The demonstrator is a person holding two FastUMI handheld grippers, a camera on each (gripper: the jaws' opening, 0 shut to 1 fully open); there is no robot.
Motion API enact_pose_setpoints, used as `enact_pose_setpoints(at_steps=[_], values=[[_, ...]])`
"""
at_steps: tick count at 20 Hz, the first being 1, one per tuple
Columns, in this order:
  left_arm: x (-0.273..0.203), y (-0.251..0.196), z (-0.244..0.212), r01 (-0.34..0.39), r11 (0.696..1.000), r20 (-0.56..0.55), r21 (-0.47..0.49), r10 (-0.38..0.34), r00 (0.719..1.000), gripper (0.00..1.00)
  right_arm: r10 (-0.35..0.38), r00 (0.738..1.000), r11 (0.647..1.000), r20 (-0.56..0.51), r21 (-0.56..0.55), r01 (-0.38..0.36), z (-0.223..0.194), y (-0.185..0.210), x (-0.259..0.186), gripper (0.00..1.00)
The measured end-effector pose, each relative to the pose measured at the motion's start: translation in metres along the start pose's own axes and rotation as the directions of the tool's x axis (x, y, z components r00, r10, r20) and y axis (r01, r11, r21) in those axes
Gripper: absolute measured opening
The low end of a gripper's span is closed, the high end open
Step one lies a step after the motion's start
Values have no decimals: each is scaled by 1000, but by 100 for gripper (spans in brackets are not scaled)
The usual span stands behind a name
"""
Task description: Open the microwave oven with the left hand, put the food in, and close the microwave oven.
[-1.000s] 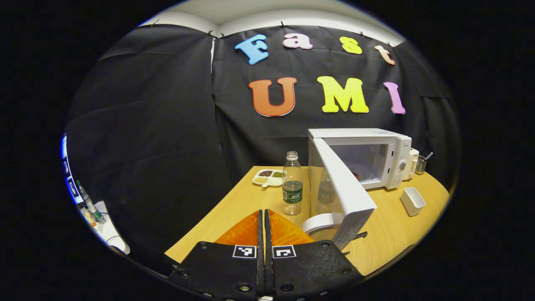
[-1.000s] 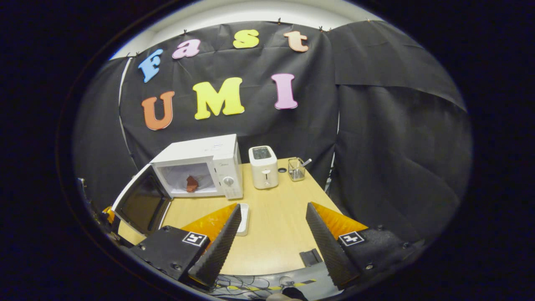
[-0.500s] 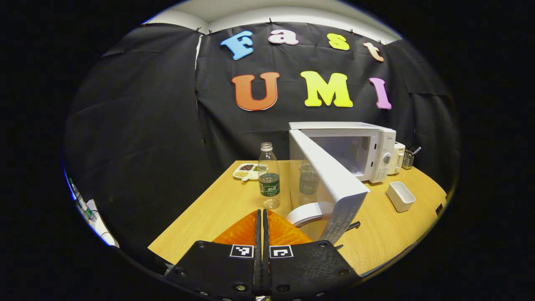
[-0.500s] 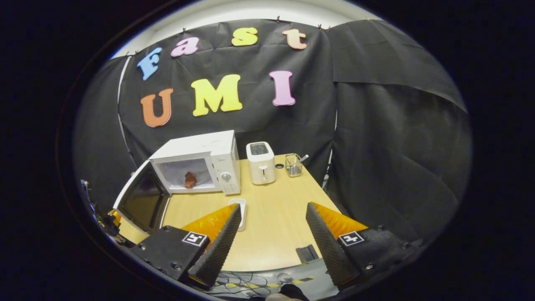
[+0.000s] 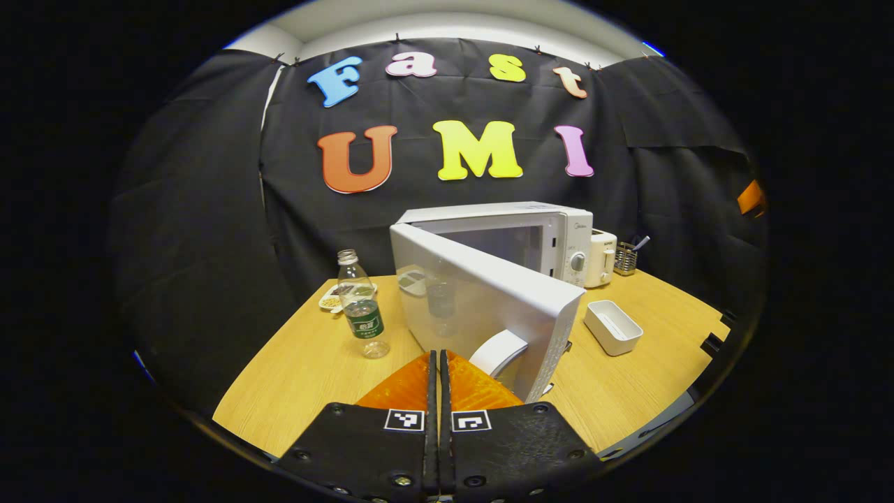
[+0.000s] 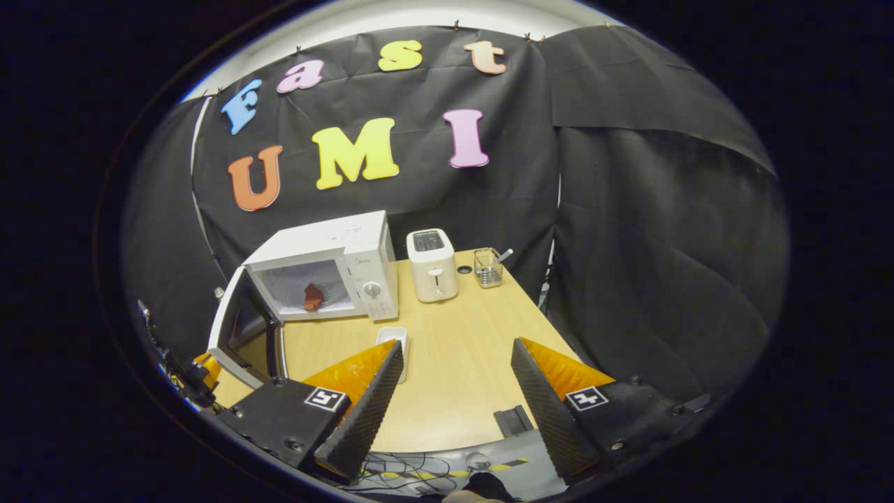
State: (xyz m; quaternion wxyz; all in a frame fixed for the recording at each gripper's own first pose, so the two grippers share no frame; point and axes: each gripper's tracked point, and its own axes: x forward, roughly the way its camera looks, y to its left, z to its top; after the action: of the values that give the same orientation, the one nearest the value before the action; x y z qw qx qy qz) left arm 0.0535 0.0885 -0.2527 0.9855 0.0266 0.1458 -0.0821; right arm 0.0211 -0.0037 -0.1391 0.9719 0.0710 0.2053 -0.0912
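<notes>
Microwave oven (image 6: 328, 269) holds the food (image 6: 312, 296); closing is underway. Left claw (image 5: 438, 360), clenched empty, seemingly touches the door (image 5: 482, 300); right claw (image 6: 454, 363) hangs released. Next: push shut.

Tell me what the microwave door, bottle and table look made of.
Microwave door: glossy white, likely plastic or painted metal; it mirrors the bottle. Bottle: clear plastic, see-through with a label band. Table: light wood or wood-look laminate, grain lines showing.

We see the half-open door (image 5: 482, 293) standing across the way into the microwave (image 5: 510, 234); a bottle (image 5: 362, 307) flanks it one side, a tray (image 5: 613, 327) the other, bare table (image 6: 461, 349) beyond.
</notes>
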Motion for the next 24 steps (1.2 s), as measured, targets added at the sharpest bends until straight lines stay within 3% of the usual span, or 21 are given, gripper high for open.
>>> enact_pose_setpoints(at_steps=[1, 2, 3, 4, 16, 17, 19, 20, 23, 24], values=[[5, -9, -1, 19, 1000, -8, 9, -19, 1000, 0, -4, 1000, 1000, -4, 7, 4, 0, -3, 3, 91], [10, -16, 0, 33, 999, -14, 11, -33, 999, 0, -10, 1000, 1000, -7, 12, 10, 0, -7, 6, 99], [15, -23, 1, 43, 999, -15, 11, -42, 999, 0, -16, 1000, 1000, -6, 16, 16, 0, -11, 8, 91], [18, -31, 3, 63, 998, -18, 8, -63, 998, 0, -24, 1000, 1000, -9, 20, 25, 1, -17, 12, 99], [85, -98, 30, 177, 984, -32, 34, -175, 984, 0, -97, 995, 993, -10, 73, 97, 19, -68, 46, 99], [89, -104, 31, 182, 983, -35, 32, -181, 983, 0, -102, 995, 992, -12, 76, 102, 19, -73, 49, 91], [100, -113, 34, 187, 982, -40, 34, -185, 982, 0, -106, 994, 991, -17, 79, 107, 21, -80, 56, 91], [105, -118, 35, 186, 982, -46, 39, -184, 982, 0, -109, 994, 991, -19, 80, 110, 22, -84, 59, 99], [121, -131, 40, 198, 979, -52, 42, -195, 979, 0, -118, 993, 990, -24, 80, 120, 25, -95, 66, 99], [128, -135, 42, 203, 978, -54, 42, -200, 978, 0, -129, 991, 989, -27, 74, 131, 26, -99, 69, 91]])
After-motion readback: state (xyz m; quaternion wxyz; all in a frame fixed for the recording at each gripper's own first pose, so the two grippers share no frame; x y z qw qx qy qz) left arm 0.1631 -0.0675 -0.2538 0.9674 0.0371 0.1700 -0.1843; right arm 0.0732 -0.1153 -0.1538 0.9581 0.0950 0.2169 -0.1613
